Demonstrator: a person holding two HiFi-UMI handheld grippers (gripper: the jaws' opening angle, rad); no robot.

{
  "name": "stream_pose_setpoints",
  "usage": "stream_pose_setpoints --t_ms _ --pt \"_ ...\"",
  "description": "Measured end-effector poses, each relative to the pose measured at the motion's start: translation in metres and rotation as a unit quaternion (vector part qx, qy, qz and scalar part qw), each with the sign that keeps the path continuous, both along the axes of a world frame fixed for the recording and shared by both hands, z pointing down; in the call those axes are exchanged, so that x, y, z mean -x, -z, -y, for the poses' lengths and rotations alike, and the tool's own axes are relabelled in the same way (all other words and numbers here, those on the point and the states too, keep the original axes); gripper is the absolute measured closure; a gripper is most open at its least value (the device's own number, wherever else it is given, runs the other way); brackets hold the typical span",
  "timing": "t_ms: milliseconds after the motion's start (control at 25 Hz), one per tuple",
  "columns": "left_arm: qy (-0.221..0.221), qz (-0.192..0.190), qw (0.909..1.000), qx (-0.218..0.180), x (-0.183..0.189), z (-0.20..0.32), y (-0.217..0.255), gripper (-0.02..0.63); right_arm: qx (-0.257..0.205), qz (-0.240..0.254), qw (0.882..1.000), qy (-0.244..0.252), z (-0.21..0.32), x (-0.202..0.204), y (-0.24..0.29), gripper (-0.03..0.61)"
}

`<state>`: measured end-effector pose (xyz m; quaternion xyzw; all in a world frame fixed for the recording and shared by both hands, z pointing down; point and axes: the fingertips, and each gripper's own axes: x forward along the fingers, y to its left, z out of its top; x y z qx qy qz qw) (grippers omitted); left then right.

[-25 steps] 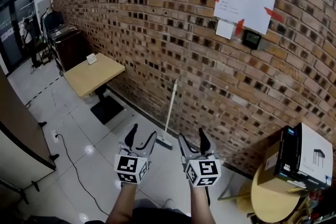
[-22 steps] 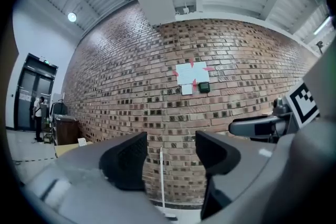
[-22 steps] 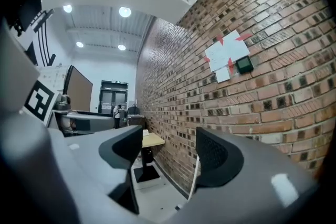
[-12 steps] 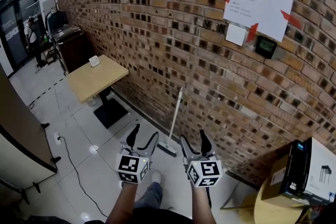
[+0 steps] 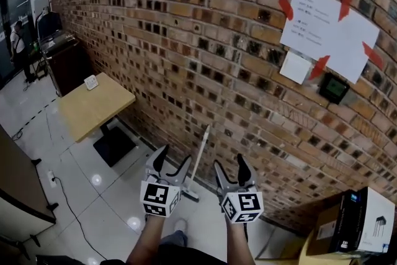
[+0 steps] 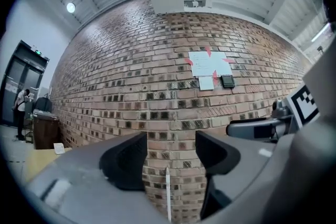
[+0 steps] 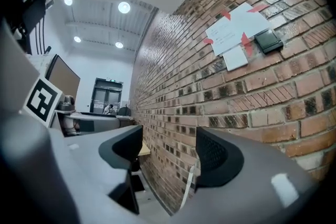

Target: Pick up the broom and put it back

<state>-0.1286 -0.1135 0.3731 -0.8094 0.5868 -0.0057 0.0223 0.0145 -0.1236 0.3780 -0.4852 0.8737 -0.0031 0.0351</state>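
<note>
A white-handled broom (image 5: 198, 158) leans upright against the brick wall (image 5: 186, 40), with its head on the floor tiles. In the head view my left gripper (image 5: 172, 158) is just left of the handle and my right gripper (image 5: 229, 164) just right of it; both are short of it and touch nothing. The left gripper view shows the broom handle (image 6: 168, 191) low down, between the open jaws of the left gripper (image 6: 169, 155) but farther off. In the right gripper view the broom handle (image 7: 188, 186) stands by the right jaw of the right gripper (image 7: 168, 152), whose jaws are apart with nothing in them.
A square wooden table (image 5: 93, 105) on a black base stands at the left along the wall. Taped papers (image 5: 325, 31) hang on the wall. A cardboard box (image 5: 356, 226) sits on a round table at the bottom right. A cable (image 5: 74, 214) runs across the tiled floor.
Both grippers and the head have come closer to the brick wall, so the broom now stands nearer and between the two grippers. Neither pair of jaws has changed.
</note>
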Motion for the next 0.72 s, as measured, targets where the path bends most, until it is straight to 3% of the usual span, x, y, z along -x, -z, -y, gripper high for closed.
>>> stream_pose_setpoints --t_ms 360,520,720 --pt "-0.054 0.003 0.9985 0.008 0.02 0.108 0.008 0.324 -0.02 -0.015 0.999 -0.033 0.086 0.028 0.023 0.255" --pt "-0.098 0.003 0.9952 0.012 -0.004 0.136 0.011 0.324 -0.024 -0.019 0.998 -0.049 0.104 0.012 0.026 0.255" --pt "-0.157 0.009 0.9865 0.046 -0.054 0.153 -0.015 0.324 -0.002 -0.016 0.997 -0.072 0.115 -0.021 -0.001 0.256"
